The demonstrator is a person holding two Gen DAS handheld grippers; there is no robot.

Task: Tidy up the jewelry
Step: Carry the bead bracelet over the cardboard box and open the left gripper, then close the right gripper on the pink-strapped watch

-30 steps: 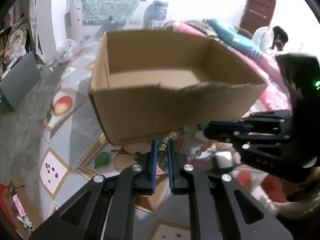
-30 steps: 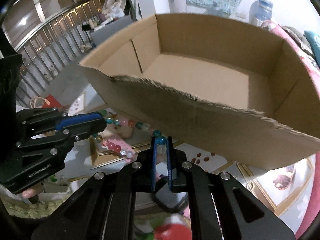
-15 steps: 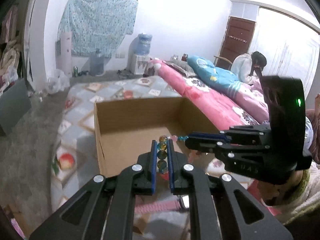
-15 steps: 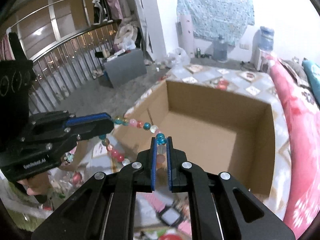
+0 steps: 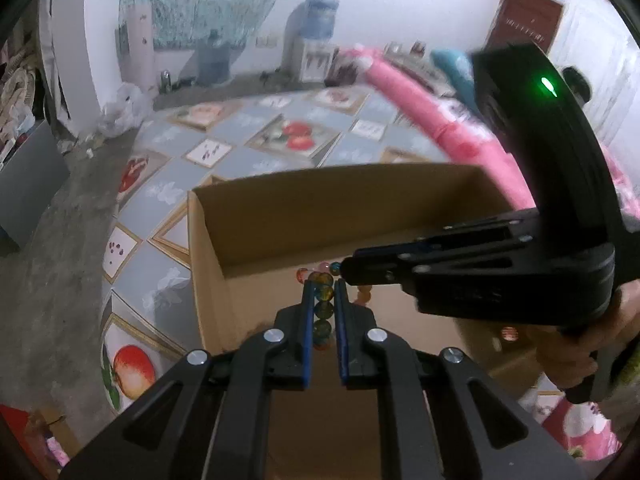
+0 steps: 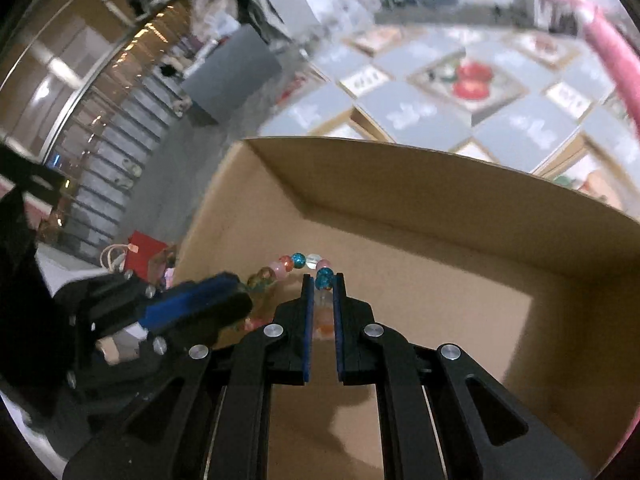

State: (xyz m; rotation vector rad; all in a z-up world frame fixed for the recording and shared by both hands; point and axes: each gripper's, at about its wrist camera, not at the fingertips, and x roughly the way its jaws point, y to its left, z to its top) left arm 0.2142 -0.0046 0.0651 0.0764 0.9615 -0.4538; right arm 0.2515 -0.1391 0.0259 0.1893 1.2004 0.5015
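A bead bracelet (image 5: pixel 323 308) of amber, teal, pink and clear beads hangs between both grippers over an open cardboard box (image 5: pixel 280 216). My left gripper (image 5: pixel 323 286) is shut on one stretch of its beads. My right gripper (image 6: pixel 323 280) is shut on another stretch, with a teal bead (image 6: pixel 324 278) at the fingertips. The bracelet (image 6: pixel 294 262) arcs from the right gripper's tips over to the left gripper (image 6: pixel 236 296), at the left of the right wrist view. In the left wrist view the right gripper (image 5: pixel 348 270) reaches in from the right, held by a hand (image 5: pixel 576 360). Both grippers are above the cardboard box (image 6: pixel 400 168) interior.
The box stands on a floor mat (image 5: pixel 248 148) printed with fruit pictures. A pink bed edge (image 5: pixel 420 100) runs along the right. A water dispenser (image 5: pixel 312 40) and a grey bin (image 5: pixel 24 184) stand farther off, and a red bag (image 6: pixel 140 248) lies left of the box.
Both grippers have carried the bracelet up from in front of the box's near wall to above its open inside. The two grippers have drawn closer together.
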